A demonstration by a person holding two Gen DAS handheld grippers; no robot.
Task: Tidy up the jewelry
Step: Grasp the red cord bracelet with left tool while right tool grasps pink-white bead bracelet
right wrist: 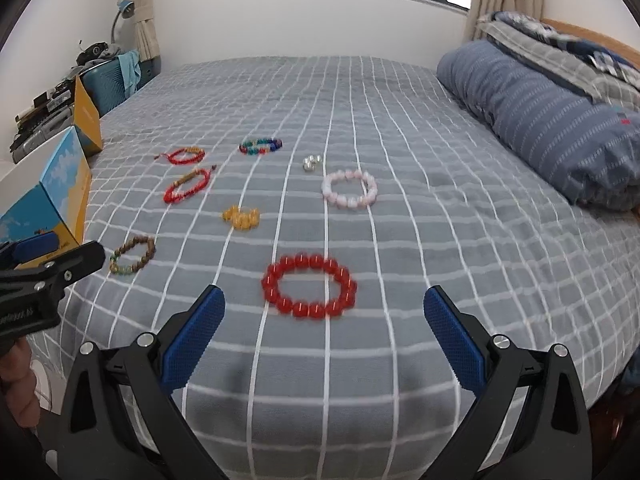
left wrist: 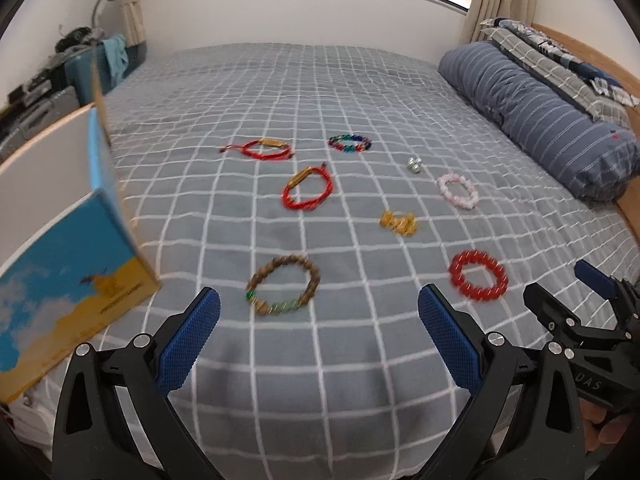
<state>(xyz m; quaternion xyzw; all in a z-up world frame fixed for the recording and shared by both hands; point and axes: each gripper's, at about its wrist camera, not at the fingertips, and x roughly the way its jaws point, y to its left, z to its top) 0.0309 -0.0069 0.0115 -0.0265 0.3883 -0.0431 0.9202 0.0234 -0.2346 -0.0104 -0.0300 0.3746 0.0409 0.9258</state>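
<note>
Bed (left wrist: 320, 380): grey sheet with a white grid fills most of both views; all the jewelry lies spread on it.
Rolled duvet (right wrist: 560, 120): blue striped, along the right edge of the frame, with a folded checked blanket behind it.
Box (left wrist: 72, 272): blue and yellow printed, open, standing at the left edge of the left wrist view, on the bed's edge.
Left gripper (left wrist: 319, 340): bottom centre of its own view, jaws wide apart, nothing between them, held above the sheet.
Right gripper (right wrist: 324, 336): bottom centre of its view, jaws spread wide and holding nothing.
Red bead bracelet (right wrist: 309, 287): large glossy beads, lower middle of the right wrist view, just beyond the right gripper's blue pads.
Wooden bead bracelet (left wrist: 283, 289): brown with some green beads, lower middle of the left wrist view, just ahead of the left gripper.
Pink bead bracelet (right wrist: 349, 189): centre right of the frame.
Red cord bracelets: one (left wrist: 308, 188) mid-frame, another (left wrist: 264, 149) farther up and left.
Multicolour bead bracelet (left wrist: 350, 143): upper middle.
Amber bead cluster (left wrist: 398, 222): between the pink and the wooden bracelets.
Silver piece (left wrist: 415, 165): small, too blurred to tell its kind.
</note>
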